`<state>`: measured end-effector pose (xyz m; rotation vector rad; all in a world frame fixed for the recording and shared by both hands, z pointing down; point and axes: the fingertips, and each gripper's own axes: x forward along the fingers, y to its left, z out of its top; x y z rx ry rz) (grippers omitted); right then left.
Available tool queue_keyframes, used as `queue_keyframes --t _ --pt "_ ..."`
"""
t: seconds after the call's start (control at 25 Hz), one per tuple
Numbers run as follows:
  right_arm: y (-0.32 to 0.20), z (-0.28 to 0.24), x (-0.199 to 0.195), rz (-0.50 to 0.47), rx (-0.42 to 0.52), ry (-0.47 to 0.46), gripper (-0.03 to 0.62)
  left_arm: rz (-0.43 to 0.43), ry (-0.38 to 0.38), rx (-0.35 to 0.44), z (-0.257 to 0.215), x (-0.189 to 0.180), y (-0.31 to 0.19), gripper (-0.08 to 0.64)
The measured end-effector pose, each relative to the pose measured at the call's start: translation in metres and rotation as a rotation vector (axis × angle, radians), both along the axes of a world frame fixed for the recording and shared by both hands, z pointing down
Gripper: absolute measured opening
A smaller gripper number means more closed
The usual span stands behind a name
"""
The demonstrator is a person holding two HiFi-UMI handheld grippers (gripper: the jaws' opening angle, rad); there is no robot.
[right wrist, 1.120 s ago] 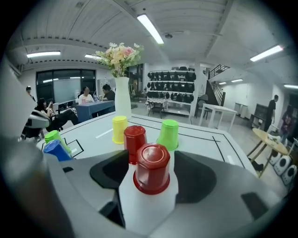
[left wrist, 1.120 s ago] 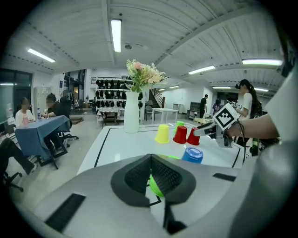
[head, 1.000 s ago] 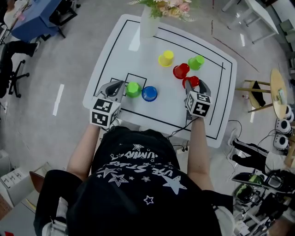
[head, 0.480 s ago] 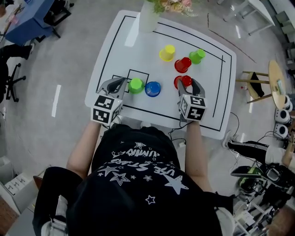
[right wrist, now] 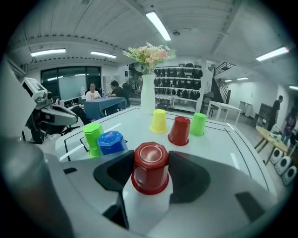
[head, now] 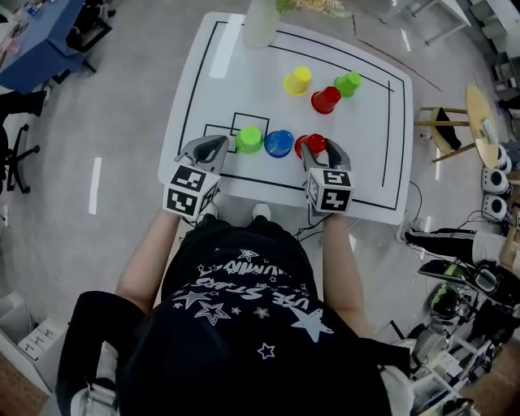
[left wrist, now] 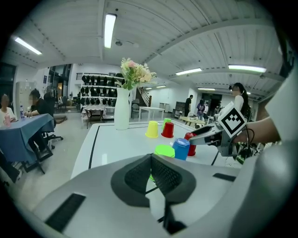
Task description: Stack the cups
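Red cup (right wrist: 150, 163) clamped in right tool (head: 318, 149), jaws just tightened, beside blue cup (head: 278, 143); left tool (left wrist: 150, 159) clenched

My right gripper (right wrist: 151, 160), jaws just closing, pinches an upside-down red cup (right wrist: 150, 175); blue cup (right wrist: 111, 142) beside green cup (right wrist: 93, 137), left.

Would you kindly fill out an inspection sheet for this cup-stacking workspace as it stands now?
Surface: white table with black marked lines.
Job's things: six upturned cups; near green cup, blue cup and near red cup in front; yellow cup, far red cup and far green cup behind.
Clutter: vase of flowers at the far edge.
Grippers: left gripper shut, empty; right gripper has just been closing and grips the near red cup.
Cables: thin cable on the floor beside the table.
Surroundings: blue-covered table, office chair.
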<state>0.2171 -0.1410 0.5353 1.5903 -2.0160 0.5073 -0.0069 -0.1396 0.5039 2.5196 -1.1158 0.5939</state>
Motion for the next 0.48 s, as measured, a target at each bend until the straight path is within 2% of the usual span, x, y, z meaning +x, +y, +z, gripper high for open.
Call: queue_keyframes --t 0.48 --pt "0.016 0.001 -0.011 0.032 0.001 0.012 0.253 0.058 -0.008 -0.004 0.002 -0.004 0.01 0.012"
